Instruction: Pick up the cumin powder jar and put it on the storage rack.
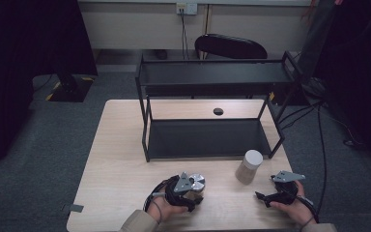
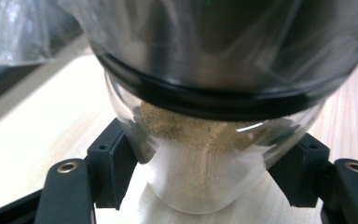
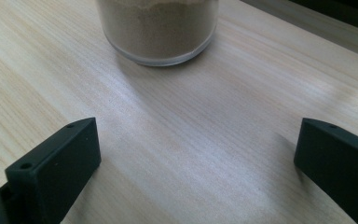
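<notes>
A glass jar [image 1: 196, 182] with a shiny metal lid and tan powder inside sits at the table's near edge. My left gripper [image 1: 192, 192] is shut on it. In the left gripper view the jar [image 2: 205, 158] bulges between the two black pads [image 2: 114, 163], which press on its sides. A second jar [image 1: 249, 166], white-lidded and full of beige powder, stands to the right. My right gripper [image 1: 263, 197] rests open just behind and right of it. In the right gripper view that jar [image 3: 158, 28] is ahead of the gripper [image 3: 196, 154], whose jaws stand wide apart over bare wood.
A black two-tier metal rack [image 1: 212, 113] stands across the middle of the light wooden table [image 1: 121, 164], right behind both jars. A dark chair [image 1: 231, 47] and cables lie beyond the table. Bare wood stretches to the left of my left hand.
</notes>
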Available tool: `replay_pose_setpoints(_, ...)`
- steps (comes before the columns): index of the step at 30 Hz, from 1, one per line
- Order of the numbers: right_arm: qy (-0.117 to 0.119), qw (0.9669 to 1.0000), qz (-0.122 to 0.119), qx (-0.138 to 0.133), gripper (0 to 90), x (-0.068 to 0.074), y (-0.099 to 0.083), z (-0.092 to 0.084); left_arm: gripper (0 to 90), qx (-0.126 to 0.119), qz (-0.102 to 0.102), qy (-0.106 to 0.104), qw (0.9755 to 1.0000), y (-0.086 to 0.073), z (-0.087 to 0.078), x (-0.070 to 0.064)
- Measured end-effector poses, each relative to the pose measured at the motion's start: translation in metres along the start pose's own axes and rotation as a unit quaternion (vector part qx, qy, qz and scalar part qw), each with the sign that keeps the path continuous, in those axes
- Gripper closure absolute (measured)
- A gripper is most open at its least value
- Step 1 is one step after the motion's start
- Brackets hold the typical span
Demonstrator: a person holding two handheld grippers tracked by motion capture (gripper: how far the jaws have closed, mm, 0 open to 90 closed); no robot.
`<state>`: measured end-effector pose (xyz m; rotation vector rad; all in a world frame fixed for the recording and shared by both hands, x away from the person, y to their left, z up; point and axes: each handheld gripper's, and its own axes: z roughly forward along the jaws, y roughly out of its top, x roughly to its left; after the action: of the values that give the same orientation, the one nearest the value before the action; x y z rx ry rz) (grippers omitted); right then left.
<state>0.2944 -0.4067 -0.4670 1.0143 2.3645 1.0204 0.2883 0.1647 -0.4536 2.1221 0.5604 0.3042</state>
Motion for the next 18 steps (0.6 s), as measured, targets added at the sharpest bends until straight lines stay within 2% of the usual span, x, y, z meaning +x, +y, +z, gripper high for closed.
replay_pose_setpoints(4, 0.0, 1.0, 0.0, 0.0, 0.0, 0.0, 0.0, 0.0, 30.8, -0.014, -0.007, -0.002, 0.9999, 0.005, -0.011, 0.005)
replay_pose_setpoints(7, 0.0, 1.0, 0.0, 0.0, 0.0, 0.0, 0.0, 0.0, 30.8, -0.016, -0.009, 0.0, 0.9998, 0.012, -0.02, 0.008)
replay_pose_setpoints(12, 0.0, 1.0, 0.0, 0.0, 0.0, 0.0, 0.0, 0.0, 30.8, -0.019, -0.008, 0.003, 0.9998, 0.028, -0.035, 0.015)
replay_pose_setpoints(14, 0.0, 1.0, 0.0, 0.0, 0.0, 0.0, 0.0, 0.0, 30.8, -0.022, -0.002, 0.004, 0.9998, 0.037, -0.042, 0.018)
replay_pose_setpoints(18, 0.0, 1.0, 0.0, 0.0, 0.0, 0.0, 0.0, 0.0, 30.8, -0.031, -0.004, 0.002, 0.9995, 0.054, -0.053, 0.026)
